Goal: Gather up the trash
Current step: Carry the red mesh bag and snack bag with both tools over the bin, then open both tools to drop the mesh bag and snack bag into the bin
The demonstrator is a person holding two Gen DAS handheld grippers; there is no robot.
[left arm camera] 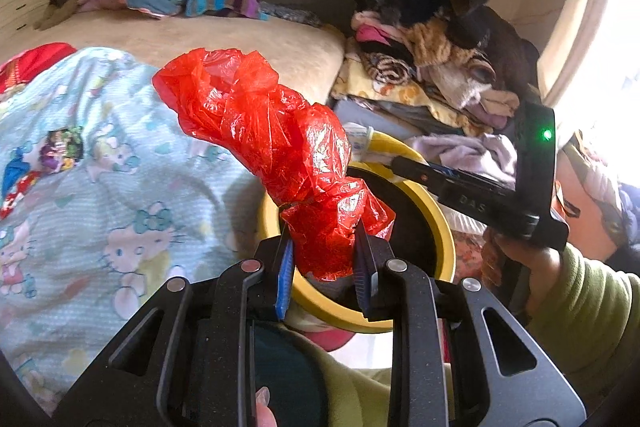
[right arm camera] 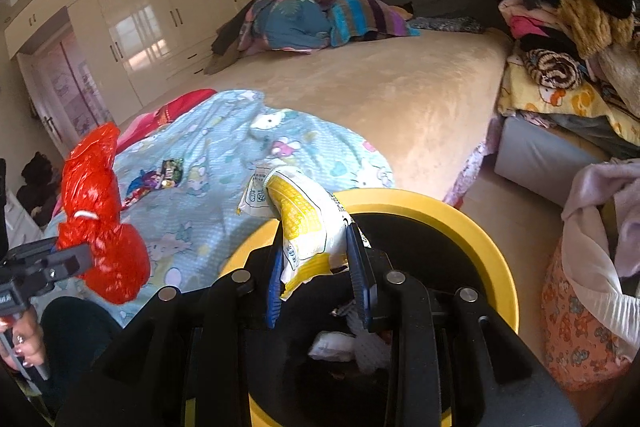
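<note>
A crumpled red plastic bag (left arm camera: 280,155) is clamped in the left hand-held gripper (left arm camera: 324,259), its long axis pointing forward and up-left, while a yellow-and-white plastic wrapper (right arm camera: 304,219) is pinched likewise in the right hand-held gripper (right arm camera: 316,267).

Left tool (left arm camera: 324,247) and right tool (right arm camera: 316,259) both tilt downward, jaws clamped narrow on loads.

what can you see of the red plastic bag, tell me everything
The red plastic bag is thin, glossy, crinkled film, twisted into a long bunch with a narrow tie around its waist. Its lower end is pinched between the blue pads of the left claw, and the rest juts up and to the left, free of the bed. It hangs just over the near rim of the yellow bin; only the claw clearly touches it.
</note>
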